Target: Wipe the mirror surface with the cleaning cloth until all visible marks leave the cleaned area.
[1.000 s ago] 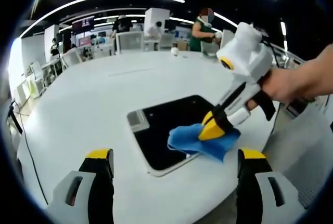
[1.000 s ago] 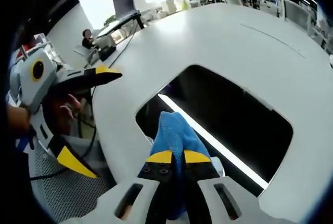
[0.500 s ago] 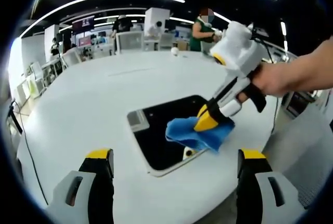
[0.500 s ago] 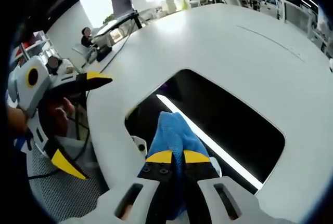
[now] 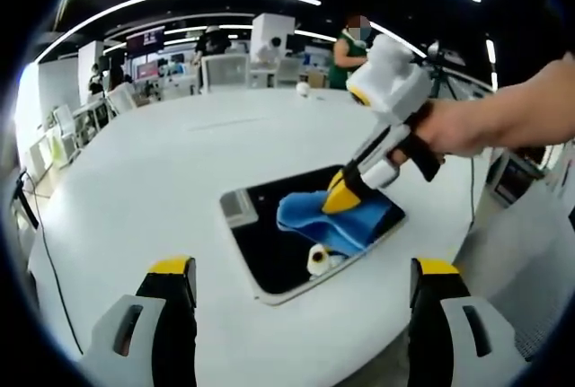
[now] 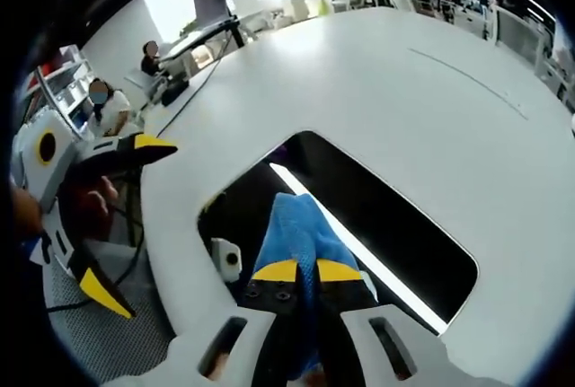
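The right gripper (image 6: 297,271) was clamped on the blue cloth (image 5: 328,220), pressing it onto the mirror (image 5: 269,243) on the white table (image 5: 162,171). The left gripper (image 5: 301,270) hung spread apart, holding nothing, near the mirror's near edge.

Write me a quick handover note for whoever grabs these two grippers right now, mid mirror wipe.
Right gripper: shut on the blue cleaning cloth, pressing it onto the mirror, which lies flat on the white table.
Left gripper: open, holding nothing, hovering off the mirror's near edge.
A small white object shows on the glass beside the cloth; I cannot tell whether it sits there or is a reflection.
Done: the cloth is on the glass, around its middle. Marks are too faint to judge in these views.
Left: wipe the remaining surface, then check for leftover marks, with cloth and mirror in sight.
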Tool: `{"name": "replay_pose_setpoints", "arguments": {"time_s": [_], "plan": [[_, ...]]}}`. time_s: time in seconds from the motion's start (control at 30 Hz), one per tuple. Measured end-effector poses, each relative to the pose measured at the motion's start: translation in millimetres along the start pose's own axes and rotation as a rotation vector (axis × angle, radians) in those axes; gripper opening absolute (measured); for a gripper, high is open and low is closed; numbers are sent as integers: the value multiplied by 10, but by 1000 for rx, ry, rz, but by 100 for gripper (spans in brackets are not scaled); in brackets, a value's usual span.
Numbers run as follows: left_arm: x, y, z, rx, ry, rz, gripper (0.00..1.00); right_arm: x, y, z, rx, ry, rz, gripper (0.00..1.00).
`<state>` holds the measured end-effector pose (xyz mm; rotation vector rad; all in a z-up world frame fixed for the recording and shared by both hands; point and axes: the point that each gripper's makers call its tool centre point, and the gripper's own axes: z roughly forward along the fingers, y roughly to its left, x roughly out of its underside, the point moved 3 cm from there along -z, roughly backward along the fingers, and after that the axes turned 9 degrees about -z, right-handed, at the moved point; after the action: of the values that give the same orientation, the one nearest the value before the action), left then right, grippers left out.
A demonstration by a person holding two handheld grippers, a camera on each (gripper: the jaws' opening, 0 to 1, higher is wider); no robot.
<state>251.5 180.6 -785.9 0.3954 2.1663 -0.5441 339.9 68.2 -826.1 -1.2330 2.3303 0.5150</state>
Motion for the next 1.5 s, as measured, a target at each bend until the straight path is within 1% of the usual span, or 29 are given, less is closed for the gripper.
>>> {"name": "replay_pose_setpoints", "arguments": {"time_s": [0.37,0.57,0.63,0.7,0.8,0.9,1.03,1.1,1.23,1.33,1.43,1.5], "plan": [[3,14,1,-3,0,-8,99,-122,-168,56,1,4,-26,0],[-22,25,6,-6,-2,-9,99,-185,-290,96,5,-3,-21,0],[-63,20,4,-8,-8,10,99,-193,-295,100,5,-4,-21,0],[-76,-29,15,11,1,36,99,-217,-325,114,5,-3,-24,0],[-103,-65,16,23,4,50,99,-249,-366,127,5,0,-34,0],[-136,-68,11,28,1,33,100,-275,-421,145,4,-1,-38,0],[-140,-77,8,16,19,34,99,-314,-470,166,6,0,-45,0],[-169,-82,1,-4,8,32,100,-333,-503,179,6,1,-50,0],[-107,-142,47,2,33,29,100,-374,-580,212,8,-1,-54,0],[-75,-113,46,-13,50,33,100,-395,-600,220,11,1,-59,0],[-112,-94,22,-16,20,-6,100,-409,-632,234,9,2,-58,0],[-111,-87,20,-21,15,-6,100,-415,-695,272,10,0,-62,0]]}}
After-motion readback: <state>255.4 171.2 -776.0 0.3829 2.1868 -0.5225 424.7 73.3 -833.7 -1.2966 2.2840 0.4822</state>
